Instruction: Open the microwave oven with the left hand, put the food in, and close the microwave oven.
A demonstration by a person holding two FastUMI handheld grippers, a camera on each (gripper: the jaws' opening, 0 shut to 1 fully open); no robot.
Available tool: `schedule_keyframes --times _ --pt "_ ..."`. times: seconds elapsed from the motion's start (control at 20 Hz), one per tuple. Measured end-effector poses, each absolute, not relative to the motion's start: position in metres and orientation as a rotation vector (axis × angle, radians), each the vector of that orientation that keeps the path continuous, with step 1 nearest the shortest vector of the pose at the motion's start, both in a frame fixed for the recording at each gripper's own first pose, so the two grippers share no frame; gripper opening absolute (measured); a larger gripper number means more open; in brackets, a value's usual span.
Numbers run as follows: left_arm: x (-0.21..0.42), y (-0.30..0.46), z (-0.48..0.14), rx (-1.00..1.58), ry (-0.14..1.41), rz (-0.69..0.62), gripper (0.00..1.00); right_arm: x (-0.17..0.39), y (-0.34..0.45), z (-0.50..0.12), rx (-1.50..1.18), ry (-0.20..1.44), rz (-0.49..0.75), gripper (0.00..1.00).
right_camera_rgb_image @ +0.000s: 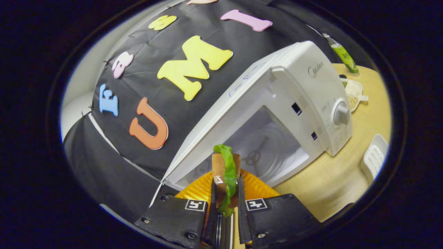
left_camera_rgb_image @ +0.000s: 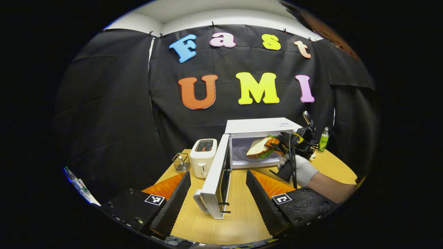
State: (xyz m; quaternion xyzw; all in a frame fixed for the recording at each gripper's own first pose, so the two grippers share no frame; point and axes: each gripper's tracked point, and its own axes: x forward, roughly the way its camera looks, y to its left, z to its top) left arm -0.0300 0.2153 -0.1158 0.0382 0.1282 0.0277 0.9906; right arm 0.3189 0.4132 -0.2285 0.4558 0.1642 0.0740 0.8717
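A white microwave oven (left_camera_rgb_image: 258, 126) stands on the wooden table with its door (left_camera_rgb_image: 216, 176) swung wide open toward me. My left gripper (left_camera_rgb_image: 218, 188) is open, its fingers on either side of the door's free edge without touching it. A sandwich (left_camera_rgb_image: 260, 147) of bread and green lettuce hangs at the oven's opening, held by my right gripper (left_camera_rgb_image: 277, 147) in a gloved hand. In the right gripper view, my right gripper (right_camera_rgb_image: 225, 197) is shut on the sandwich (right_camera_rgb_image: 225, 169), just in front of the open cavity (right_camera_rgb_image: 266, 145) with its glass turntable.
A white toaster (left_camera_rgb_image: 203, 157) and a small wire basket (left_camera_rgb_image: 181, 162) stand left of the open door. A green bottle (left_camera_rgb_image: 324, 139) stands right of the oven. A dish of beans (right_camera_rgb_image: 353, 97) and a white ribbed object (right_camera_rgb_image: 373, 157) lie on the table beside the oven.
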Motion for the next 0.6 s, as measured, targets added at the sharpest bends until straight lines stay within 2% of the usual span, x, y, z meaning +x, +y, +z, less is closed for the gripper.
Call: schedule_keyframes --times 0.35,0.4,0.45,0.5,0.6 --pt "-0.018 0.221 -0.123 0.093 0.279 0.061 0.97 0.375 0.427 -0.255 0.966 0.277 0.024 0.28" --pt "-0.017 0.222 -0.125 0.090 0.278 0.063 0.97 0.379 0.425 -0.261 0.937 0.265 0.007 0.19" --pt "-0.016 0.222 -0.127 0.094 0.282 0.065 0.97 0.382 0.424 -0.264 0.921 0.247 0.003 0.29" --pt "-0.016 0.222 -0.131 0.102 0.291 0.067 0.97 0.385 0.426 -0.264 0.893 0.237 0.015 0.22" --pt "-0.015 0.218 -0.134 0.115 0.297 0.057 0.97 0.387 0.424 -0.269 0.809 0.222 0.017 0.26"
